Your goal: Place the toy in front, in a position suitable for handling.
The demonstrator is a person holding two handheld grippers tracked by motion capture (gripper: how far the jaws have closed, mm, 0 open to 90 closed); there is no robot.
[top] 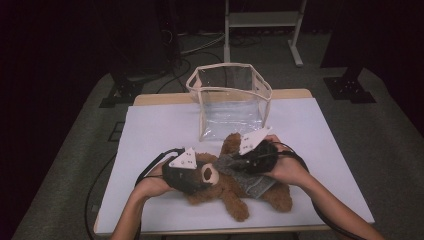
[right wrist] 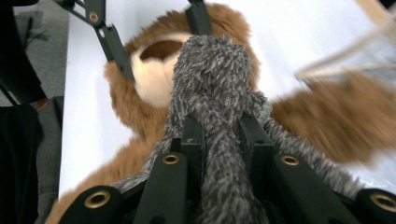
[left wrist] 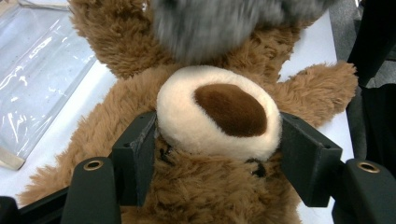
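Note:
A brown teddy bear (top: 227, 190) lies on its back on the white table (top: 150, 130). My left gripper (top: 200, 175) is at its head. In the left gripper view the jaws press both sides of the cream muzzle (left wrist: 219, 112), so my left gripper (left wrist: 218, 140) is shut on the bear's head. A grey fuzzy scarf (top: 250, 182) lies across the bear's chest. My right gripper (right wrist: 222, 130) is shut on a bunched fold of this scarf (right wrist: 212, 74), lifted just above the bear's neck. The left gripper (right wrist: 156, 35) shows beyond it at the muzzle.
A clear plastic bag with cream trim (top: 230, 100) stands open at the back middle of the table, just behind the bear. Cables (top: 150, 167) trail off both grippers. Past the table is grey floor with a white frame (top: 262, 25).

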